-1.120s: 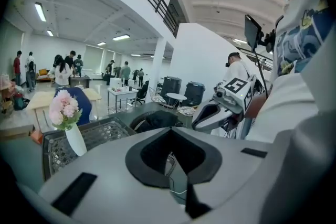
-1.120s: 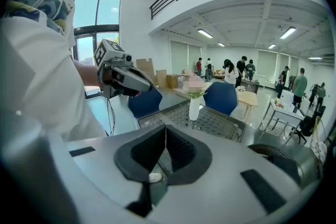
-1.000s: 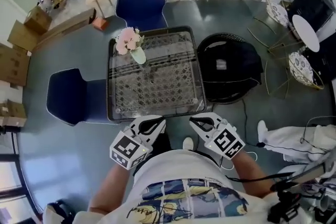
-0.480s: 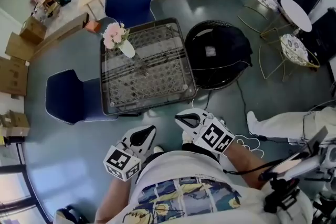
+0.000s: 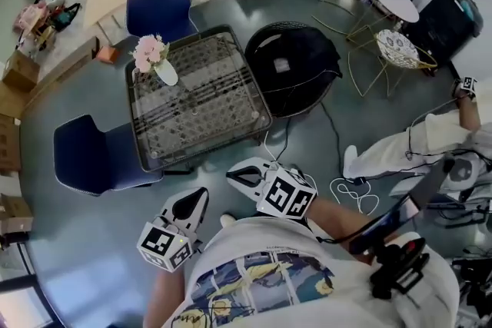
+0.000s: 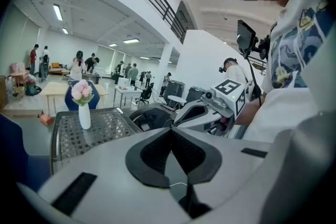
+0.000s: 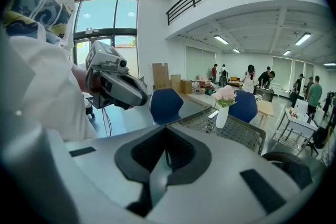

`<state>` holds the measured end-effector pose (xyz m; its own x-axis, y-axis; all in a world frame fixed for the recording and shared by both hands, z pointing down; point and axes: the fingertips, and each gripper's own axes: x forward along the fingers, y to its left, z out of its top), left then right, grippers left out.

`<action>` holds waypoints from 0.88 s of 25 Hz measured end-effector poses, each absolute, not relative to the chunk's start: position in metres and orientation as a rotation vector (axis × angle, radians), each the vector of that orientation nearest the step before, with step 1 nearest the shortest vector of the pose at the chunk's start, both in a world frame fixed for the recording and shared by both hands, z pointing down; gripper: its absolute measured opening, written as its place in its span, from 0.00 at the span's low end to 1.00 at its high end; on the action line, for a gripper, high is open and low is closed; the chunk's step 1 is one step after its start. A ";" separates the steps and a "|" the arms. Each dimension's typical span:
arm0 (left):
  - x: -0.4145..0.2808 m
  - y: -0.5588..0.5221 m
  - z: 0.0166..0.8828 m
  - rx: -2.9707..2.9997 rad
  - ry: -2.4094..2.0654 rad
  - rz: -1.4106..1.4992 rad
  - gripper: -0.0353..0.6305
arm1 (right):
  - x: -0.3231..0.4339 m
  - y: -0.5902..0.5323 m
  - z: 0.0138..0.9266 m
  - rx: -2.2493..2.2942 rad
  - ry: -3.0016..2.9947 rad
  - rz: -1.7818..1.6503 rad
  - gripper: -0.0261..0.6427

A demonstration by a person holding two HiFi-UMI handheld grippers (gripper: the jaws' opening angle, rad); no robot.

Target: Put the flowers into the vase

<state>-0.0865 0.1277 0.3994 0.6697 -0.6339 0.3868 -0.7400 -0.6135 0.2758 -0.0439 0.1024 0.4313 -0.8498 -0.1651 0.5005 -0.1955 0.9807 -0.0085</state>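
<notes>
Pink flowers [image 5: 149, 51] stand upright in white vase [image 5: 165, 74], at far left corner of mesh-patterned surface [image 5: 201, 110]. One blue chair [image 5: 157, 8] beyond surface, second blue chair [image 5: 88, 157] at its left side. Left gripper [image 5: 200, 196] and right gripper [image 5: 234, 175] sit near person's torso, well apart from surface. Both grippers closed, jaws together, nothing between them.

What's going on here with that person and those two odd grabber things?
A person holds a gripper in each hand, the left gripper and right gripper both shut and empty, standing apart from the table. The pink flowers already sit in the white vase at the table's far corner.
</notes>
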 end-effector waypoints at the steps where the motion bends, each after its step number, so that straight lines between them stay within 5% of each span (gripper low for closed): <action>1: -0.092 0.133 0.400 2.469 -1.073 0.351 0.07 | -0.049 0.108 0.430 0.248 -2.605 0.077 0.05; 22: -0.150 0.210 0.412 2.480 -1.069 0.327 0.07 | -0.107 0.187 0.435 0.203 -2.563 0.038 0.05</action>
<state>-0.1499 0.2096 0.4124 0.6768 -0.6362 0.3703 -0.7345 -0.6172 0.2820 -0.1072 0.1867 0.4346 -0.8302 -0.1367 0.5404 -0.1527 0.9882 0.0152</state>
